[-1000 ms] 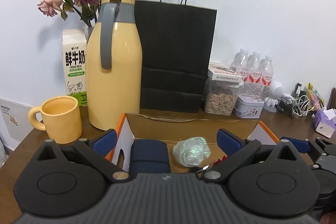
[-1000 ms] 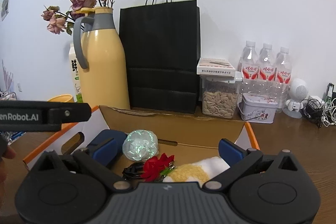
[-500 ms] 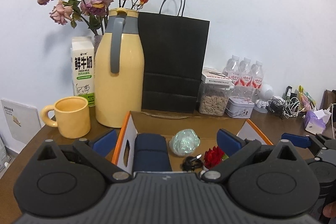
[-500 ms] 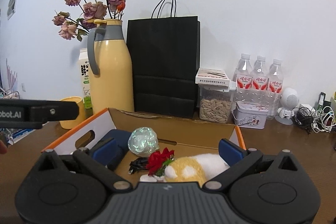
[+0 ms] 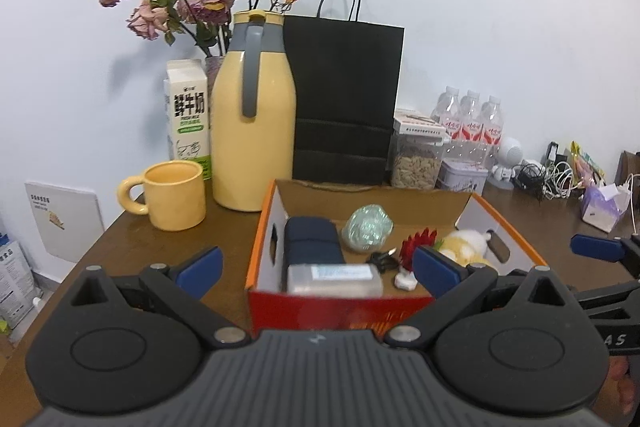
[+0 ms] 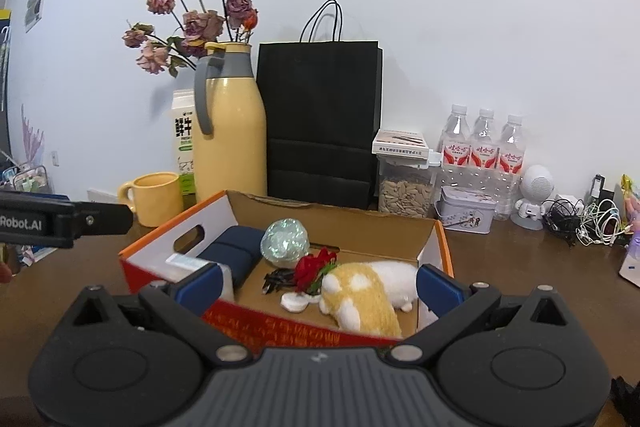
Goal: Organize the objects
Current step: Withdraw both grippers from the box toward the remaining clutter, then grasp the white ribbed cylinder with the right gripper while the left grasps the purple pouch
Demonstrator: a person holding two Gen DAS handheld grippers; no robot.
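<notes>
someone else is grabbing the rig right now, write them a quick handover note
Left gripper: jaws open, holding nothing, in front of the cardboard box.
Right gripper: jaws open, holding nothing, at the box's near wall.
In the box: navy case, clear packet, shiny ball, black clip, red flower, plush toy.
Still on the table: yellow mug, thermos, milk carton.
Left: probably nothing loose; confirm before stopping.

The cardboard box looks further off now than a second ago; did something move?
Both grippers, left and right, have pulled back and up from the cardboard box, so its red front wall now shows. Both remain open and empty. The box's contents and the yellow jug look unmoved.
</notes>
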